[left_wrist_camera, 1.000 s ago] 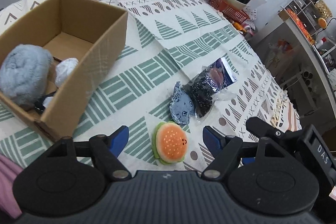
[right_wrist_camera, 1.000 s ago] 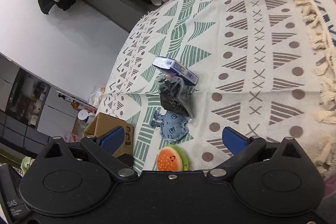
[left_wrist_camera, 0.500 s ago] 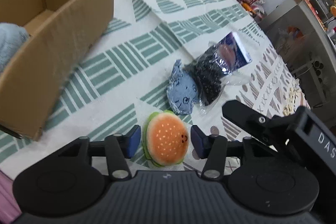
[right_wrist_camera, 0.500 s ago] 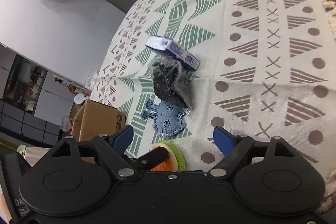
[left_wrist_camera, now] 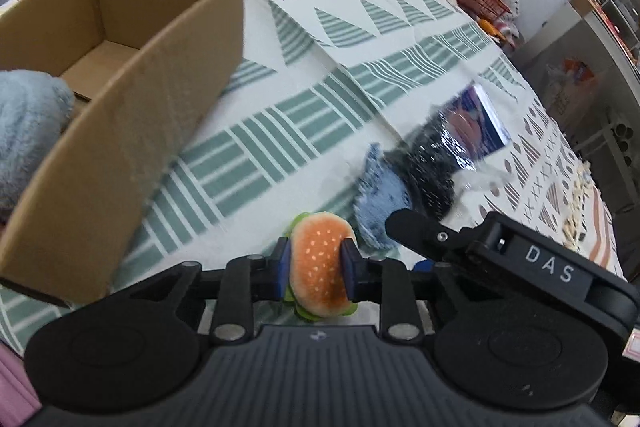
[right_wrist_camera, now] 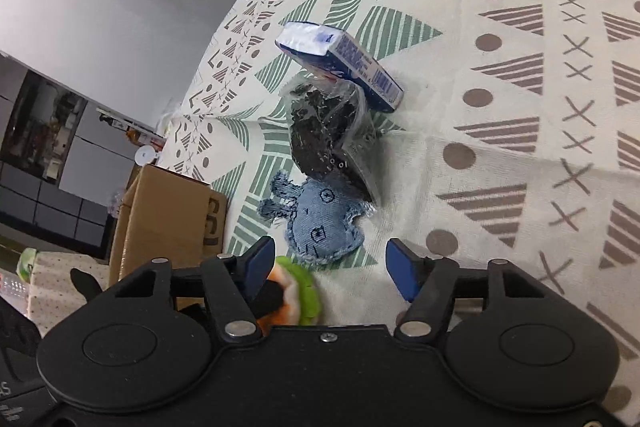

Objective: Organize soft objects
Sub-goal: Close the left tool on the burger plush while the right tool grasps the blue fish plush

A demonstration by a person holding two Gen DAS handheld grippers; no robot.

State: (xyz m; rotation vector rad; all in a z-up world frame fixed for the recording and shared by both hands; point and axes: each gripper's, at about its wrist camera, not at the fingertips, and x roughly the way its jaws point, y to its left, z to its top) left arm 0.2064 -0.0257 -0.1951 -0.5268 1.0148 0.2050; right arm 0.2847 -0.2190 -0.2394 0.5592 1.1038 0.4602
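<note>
Left claw clamped on round orange plush burger toy; right claw spread apart, empty.
Best lifted clear, carried over open brown cardboard box, released inside beside fluffy grey plush.

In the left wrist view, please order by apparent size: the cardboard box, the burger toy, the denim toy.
1. cardboard box, by far.
2. and 3. unsure: burger toy is nearer the camera, and the denim toy is partly hidden.
</note>
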